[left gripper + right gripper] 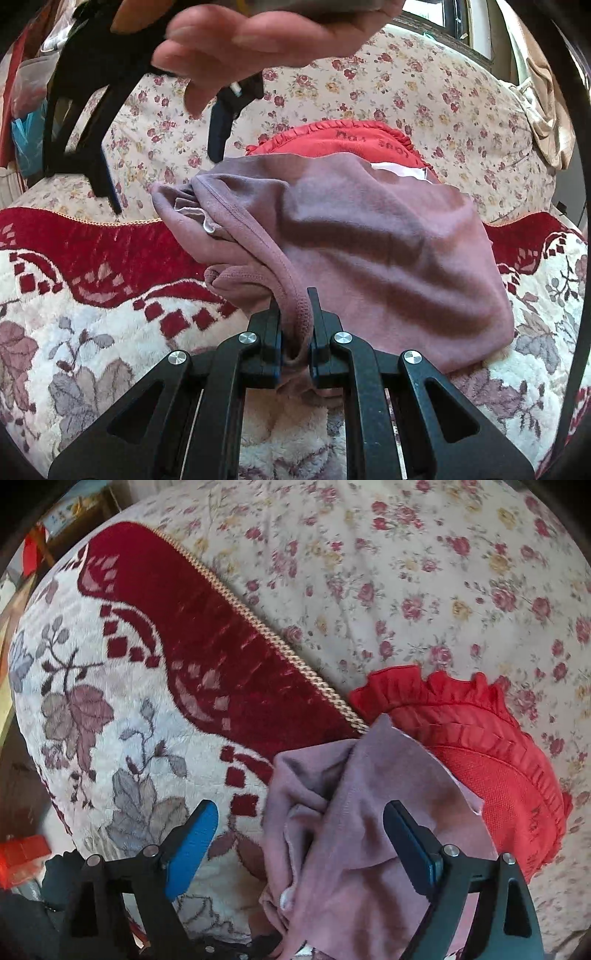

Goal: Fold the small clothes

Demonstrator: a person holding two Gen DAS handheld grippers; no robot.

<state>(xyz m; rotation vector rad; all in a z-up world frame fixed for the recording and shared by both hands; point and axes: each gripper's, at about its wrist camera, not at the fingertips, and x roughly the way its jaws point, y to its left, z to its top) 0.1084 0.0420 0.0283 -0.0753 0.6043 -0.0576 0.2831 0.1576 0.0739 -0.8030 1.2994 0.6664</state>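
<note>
the mauve garment (pixel 369 251) fills the centre of the left wrist view, draped over the plush red-and-cream blanket (pixel 92 295) with its far end lying on a red ruffled piece (pixel 343 136) near the floral sheet (pixel 424 81). the left gripper (pixel 295 325) at the bottom centre is clenched on a stitched hem of the mauve garment, the bunched edge squeezed between its two fingers. in the upper left of that view a bare hand (pixel 258 40) is wrapped around the other tool, whose dark fingers hang blurred above the blanket.

in the right wrist view the right gripper (pixel 299 834) stands released, its blue-padded fingers (pixel 192 838) wide apart at the bottom of the frame, and the mauve garment (pixel 351 812) runs up between them without being pinched. the red ruffled piece (pixel 480 760) sits at the right centre, partly under the mauve cloth.

the cloth looks like a soft, light knit: it sags, creases and collapses into folds, so it will not hold any shape by itself and will trail from whatever point is held. it seems grippy rather than slick, and hardly fragile. the best holds are probably the thicker hemmed edges and corners, where the layers bunch firmly; a pinch in the loose middle would likely just raise a peak. a second hold on the opposite hem should let it be stretched flat.
</note>
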